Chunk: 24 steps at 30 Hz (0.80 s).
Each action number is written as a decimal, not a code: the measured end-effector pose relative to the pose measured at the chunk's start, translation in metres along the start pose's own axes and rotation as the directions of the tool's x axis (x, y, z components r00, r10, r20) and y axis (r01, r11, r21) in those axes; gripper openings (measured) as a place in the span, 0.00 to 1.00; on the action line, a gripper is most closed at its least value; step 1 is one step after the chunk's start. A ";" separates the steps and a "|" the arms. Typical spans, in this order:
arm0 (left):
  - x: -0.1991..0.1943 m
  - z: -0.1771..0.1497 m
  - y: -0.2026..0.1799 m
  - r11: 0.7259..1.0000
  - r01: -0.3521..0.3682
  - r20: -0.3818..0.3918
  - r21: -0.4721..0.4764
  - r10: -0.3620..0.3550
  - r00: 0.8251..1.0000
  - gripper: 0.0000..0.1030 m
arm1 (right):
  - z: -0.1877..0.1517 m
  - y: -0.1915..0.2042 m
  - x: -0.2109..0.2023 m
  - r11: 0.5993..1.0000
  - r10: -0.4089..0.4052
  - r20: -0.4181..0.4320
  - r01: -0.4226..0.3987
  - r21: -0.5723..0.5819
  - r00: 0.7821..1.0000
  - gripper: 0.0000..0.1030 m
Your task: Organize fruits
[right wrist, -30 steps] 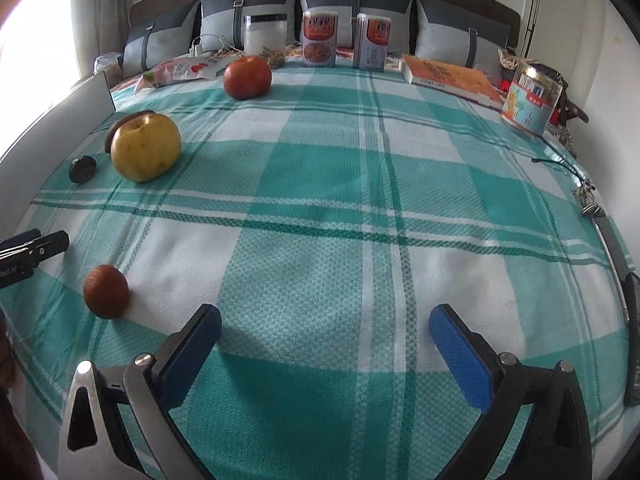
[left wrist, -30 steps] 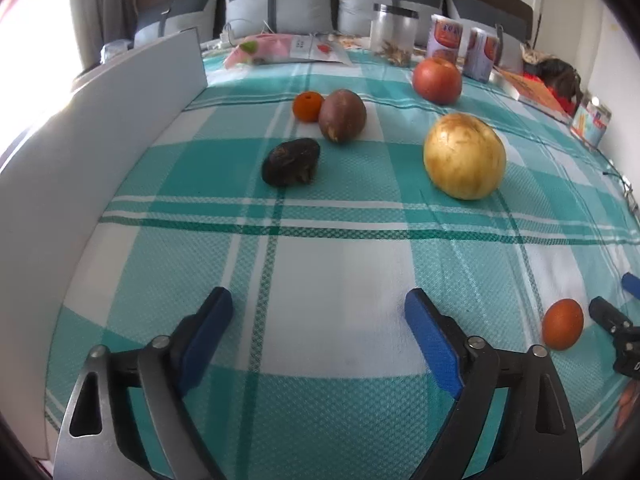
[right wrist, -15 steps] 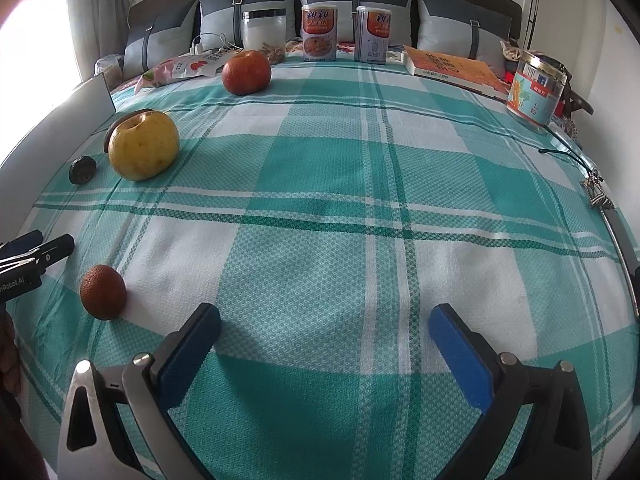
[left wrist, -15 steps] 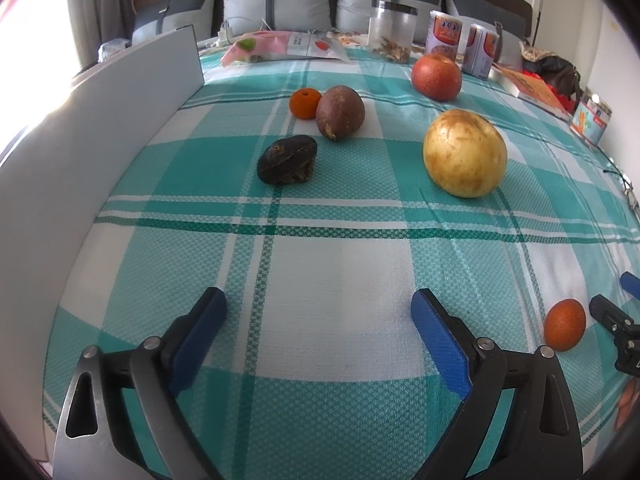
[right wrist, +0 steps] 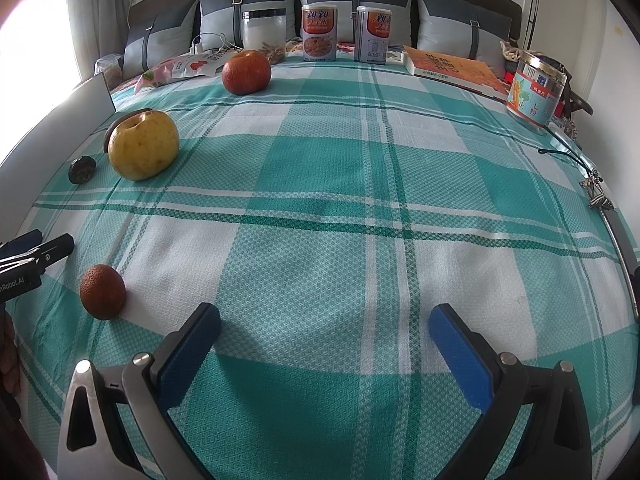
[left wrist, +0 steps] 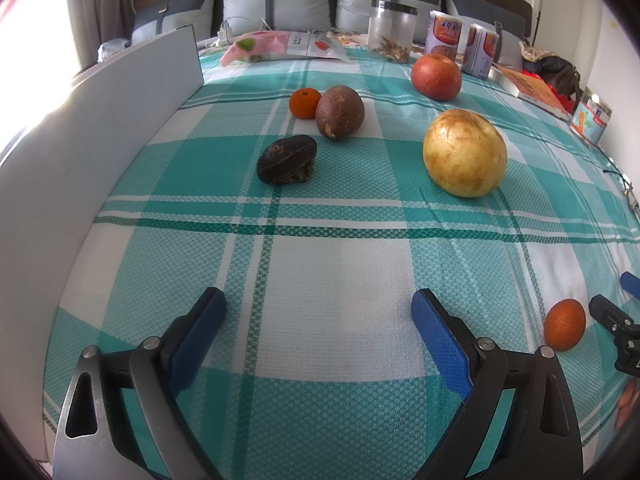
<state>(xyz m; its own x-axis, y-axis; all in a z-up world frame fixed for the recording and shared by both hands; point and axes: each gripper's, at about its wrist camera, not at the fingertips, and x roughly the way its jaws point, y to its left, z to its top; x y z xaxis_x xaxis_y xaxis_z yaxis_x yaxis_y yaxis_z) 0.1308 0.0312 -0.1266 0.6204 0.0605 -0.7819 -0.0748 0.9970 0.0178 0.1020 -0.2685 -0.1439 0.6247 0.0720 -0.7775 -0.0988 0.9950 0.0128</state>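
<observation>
Fruit lies scattered on a teal plaid bedcover [left wrist: 320, 264]. A yellow pear-like fruit [left wrist: 464, 153] [right wrist: 143, 145] sits mid-right, a red apple [left wrist: 436, 77] [right wrist: 246, 71] farther back. A small tangerine [left wrist: 305, 103] touches a brown passion fruit [left wrist: 339, 111]; a dark wrinkled fruit [left wrist: 287, 159] [right wrist: 81, 171] lies in front of them. A small orange fruit [left wrist: 564, 324] [right wrist: 102, 292] rests between the two grippers. My left gripper [left wrist: 318, 316] is open over bare cloth. My right gripper [right wrist: 324, 328] is open too, nothing between its fingers.
A white board [left wrist: 100, 136] stands along the left edge. At the back are pillows [right wrist: 352, 8], a clear jar [left wrist: 392, 32], two cans [right wrist: 319, 32], a snack bag [left wrist: 280, 46], a book [right wrist: 452, 67] and a tin [right wrist: 534, 88]. A cable and keys [right wrist: 596, 192] lie at the right.
The left gripper's jaws stand slightly wider than a second ago. Both views have shifted only a little; the fruit has not moved.
</observation>
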 end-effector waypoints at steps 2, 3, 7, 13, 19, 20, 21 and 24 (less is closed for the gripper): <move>0.000 0.000 0.000 1.000 0.000 0.000 0.000 0.000 1.000 0.92 | 0.000 0.000 0.000 1.000 0.000 0.000 0.000 0.000 1.000 1.00; 0.000 0.000 0.000 1.000 0.000 0.000 0.000 0.000 1.000 0.92 | 0.000 0.000 0.000 1.000 0.000 0.000 0.000 0.000 1.000 1.00; 0.000 0.000 0.000 1.000 0.000 0.000 0.000 0.000 1.000 0.92 | 0.000 0.000 0.000 1.000 0.000 0.000 0.000 0.000 1.000 1.00; 0.000 0.000 0.000 1.000 0.001 0.000 -0.001 -0.001 1.000 0.92 | 0.005 0.002 0.002 1.000 0.002 -0.034 -0.002 -0.008 0.999 1.00; 0.001 0.000 -0.001 1.000 0.000 0.000 0.000 0.000 1.000 0.92 | 0.041 0.007 0.025 0.999 0.000 -0.060 -0.003 -0.039 0.998 1.00; 0.001 0.000 -0.001 1.000 0.000 0.000 0.000 0.000 1.000 0.92 | 0.044 0.006 0.033 1.000 0.017 -0.078 -0.019 -0.020 0.997 1.00; 0.001 0.000 0.000 1.000 0.000 0.000 0.000 0.000 1.000 0.92 | 0.047 0.005 0.036 1.000 0.020 -0.035 -0.020 0.005 0.999 1.00; 0.000 0.000 0.000 1.000 0.000 0.000 -0.001 0.000 1.000 0.92 | 0.051 0.007 0.042 1.000 0.009 -0.014 -0.009 0.005 1.000 1.00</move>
<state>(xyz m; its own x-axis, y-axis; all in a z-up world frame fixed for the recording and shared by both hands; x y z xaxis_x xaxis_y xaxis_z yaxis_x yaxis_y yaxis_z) 0.1313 0.0309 -0.1268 0.6203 0.0604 -0.7820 -0.0751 0.9970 0.0174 0.1666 -0.2554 -0.1444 0.6129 0.0797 -0.7862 -0.1001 0.9947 0.0228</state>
